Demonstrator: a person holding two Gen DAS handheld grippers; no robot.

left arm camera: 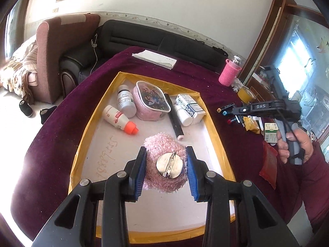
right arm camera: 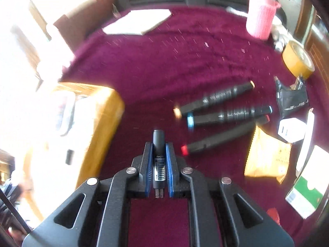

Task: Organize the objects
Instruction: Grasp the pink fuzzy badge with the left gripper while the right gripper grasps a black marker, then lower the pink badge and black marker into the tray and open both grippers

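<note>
Ideally the left gripper [left arm camera: 166, 165], pinching the pink fluffy brooch [left arm camera: 164, 162] at lower centre above the yellow-rimmed tray [left arm camera: 213, 131], lowers before releasing, while the right gripper [right arm camera: 159, 158], clamped on a black marker [right arm camera: 158, 156], follows trayward.

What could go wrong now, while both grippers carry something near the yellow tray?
1. The left gripper holds the fluffy pink brooch only by its soft fibres; it may slip, and its open-looking pin could catch.
2. The right gripper holds the black pen lengthwise between its fingers, so it may slide out during the blurred, apparently quick move.
3. The yellow tray is crowded at its far end; a drop there could knock the orange-capped bottle.
</note>
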